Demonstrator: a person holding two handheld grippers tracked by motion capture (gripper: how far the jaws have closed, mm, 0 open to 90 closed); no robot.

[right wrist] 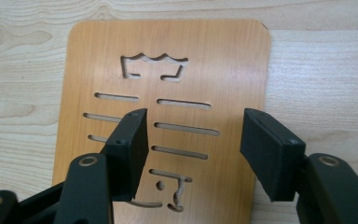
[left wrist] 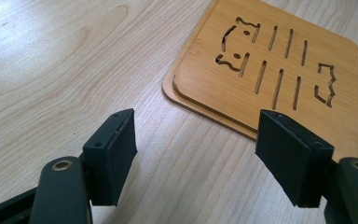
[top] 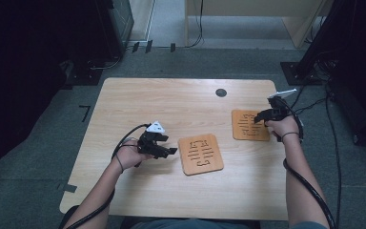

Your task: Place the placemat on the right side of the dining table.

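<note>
Forearms come in from the bottom of the frame. Left tongs [top: 164, 147], jaws apart, sit at centre left just beside the near wooden trivet [top: 200, 153]. Farther back at right, right tongs [top: 262, 116] hover, jaws apart, over the far wooden trivet [top: 249, 126] on the bench [top: 171, 102].

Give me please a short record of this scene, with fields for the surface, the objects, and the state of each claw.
surface: light wooden table
objects: two bamboo boards with cut-out slots
middle board: actually two boards stacked, slightly offset, as the left gripper view shows
right board: lies flat, single
left claw: open, holding nothing, beside the middle board
right claw: open, holding nothing, above the right board
</note>
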